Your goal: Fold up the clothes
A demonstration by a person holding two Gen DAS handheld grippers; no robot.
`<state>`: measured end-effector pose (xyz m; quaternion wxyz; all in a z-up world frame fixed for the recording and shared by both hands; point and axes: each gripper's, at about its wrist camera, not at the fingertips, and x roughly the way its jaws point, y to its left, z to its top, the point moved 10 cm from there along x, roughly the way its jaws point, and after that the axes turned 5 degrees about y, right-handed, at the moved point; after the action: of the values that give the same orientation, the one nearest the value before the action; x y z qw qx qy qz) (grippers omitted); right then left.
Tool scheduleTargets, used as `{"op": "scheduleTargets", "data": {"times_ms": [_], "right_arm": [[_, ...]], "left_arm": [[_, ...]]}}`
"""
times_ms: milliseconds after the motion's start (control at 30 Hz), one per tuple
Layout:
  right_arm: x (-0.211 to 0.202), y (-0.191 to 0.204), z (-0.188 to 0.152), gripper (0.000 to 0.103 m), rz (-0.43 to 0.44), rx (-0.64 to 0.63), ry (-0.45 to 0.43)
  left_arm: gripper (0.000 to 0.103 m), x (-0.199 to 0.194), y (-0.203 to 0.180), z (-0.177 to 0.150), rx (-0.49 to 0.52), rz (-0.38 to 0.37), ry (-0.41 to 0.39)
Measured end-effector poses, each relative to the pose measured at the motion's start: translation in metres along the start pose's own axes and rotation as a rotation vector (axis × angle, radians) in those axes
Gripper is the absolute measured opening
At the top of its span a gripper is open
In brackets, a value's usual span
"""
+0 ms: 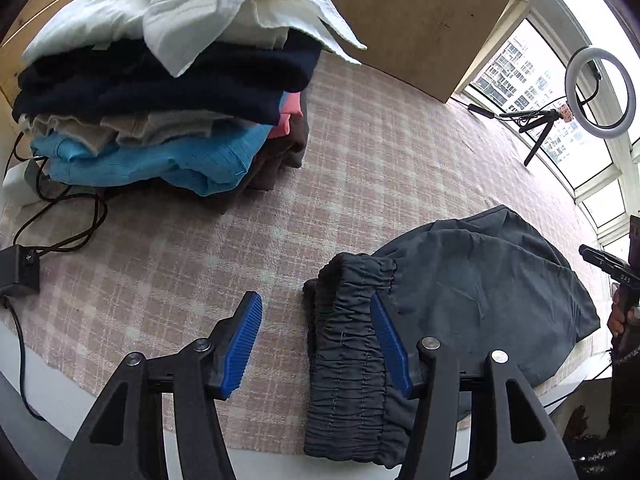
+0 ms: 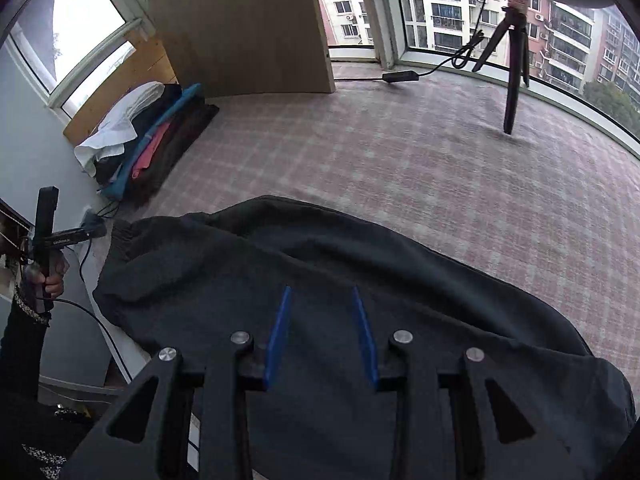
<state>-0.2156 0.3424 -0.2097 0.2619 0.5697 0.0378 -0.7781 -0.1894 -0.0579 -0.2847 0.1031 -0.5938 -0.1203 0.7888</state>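
One dark garment [image 1: 480, 272] — two grippers [image 1: 316, 312]

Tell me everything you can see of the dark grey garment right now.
The dark grey garment looks like thin woven cloth with a gathered elastic waistband, folded over and bunched. It lies rumpled on the pink checked cloth, hanging slightly over the near edge. The open left hand-held gripper straddles the waistband's edge; the open right hand-held gripper hovers over its middle.

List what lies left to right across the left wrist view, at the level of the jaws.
Black power adapter → left blue pad → bare plaid cloth → gathered waistband → right blue pad → dark grey garment body → right gripper at the frame edge.
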Motion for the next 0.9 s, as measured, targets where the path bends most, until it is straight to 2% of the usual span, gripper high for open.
{"op": "scheduleTargets", "data": {"times_ms": [133, 200, 300, 333, 400, 467, 667, 767, 833, 867, 900], "right_arm": [[0.06, 0.085, 0.047, 0.031, 0.093, -0.189, 0.071], [0.081, 0.126, 0.063, 0.031, 0.132, -0.281, 0.094], [0.099, 0.179, 0.071, 0.032, 0.188, -0.406, 0.125], [0.103, 0.194, 0.071, 0.033, 0.208, -0.446, 0.136], [0.11, 0.221, 0.07, 0.042, 0.247, -0.527, 0.157], [0.115, 0.245, 0.064, 0.044, 0.291, -0.603, 0.178], [0.136, 0.304, 0.048, 0.048, 0.386, -0.803, 0.249], [0.144, 0.32, 0.032, 0.048, 0.411, -0.902, 0.301], [0.15, 0.322, 0.024, 0.047, 0.414, -0.934, 0.325], [0.153, 0.321, 0.021, 0.038, 0.412, -0.938, 0.335], [0.155, 0.32, 0.02, 0.024, 0.407, -0.934, 0.335]], "left_arm": [[0.054, 0.025, -0.014, 0.005, 0.052, -0.069, 0.011], [0.04, 0.028, -0.024, 0.004, 0.096, -0.093, -0.003], [0.027, 0.012, -0.032, -0.009, 0.139, -0.104, -0.057], [0.017, 0.005, -0.034, -0.014, 0.142, -0.122, -0.074], [0.017, -0.007, -0.036, -0.024, 0.137, -0.162, -0.092], [0.017, -0.011, -0.036, -0.031, 0.139, -0.184, -0.091], [0.017, -0.009, -0.042, -0.04, 0.151, -0.239, -0.068], [0.018, -0.008, -0.04, -0.042, 0.156, -0.25, -0.055], [0.025, -0.012, -0.03, -0.042, 0.15, -0.249, -0.043], [0.031, -0.014, -0.023, -0.041, 0.141, -0.245, -0.043], [0.034, -0.018, -0.013, -0.038, 0.124, -0.241, -0.051]]}}
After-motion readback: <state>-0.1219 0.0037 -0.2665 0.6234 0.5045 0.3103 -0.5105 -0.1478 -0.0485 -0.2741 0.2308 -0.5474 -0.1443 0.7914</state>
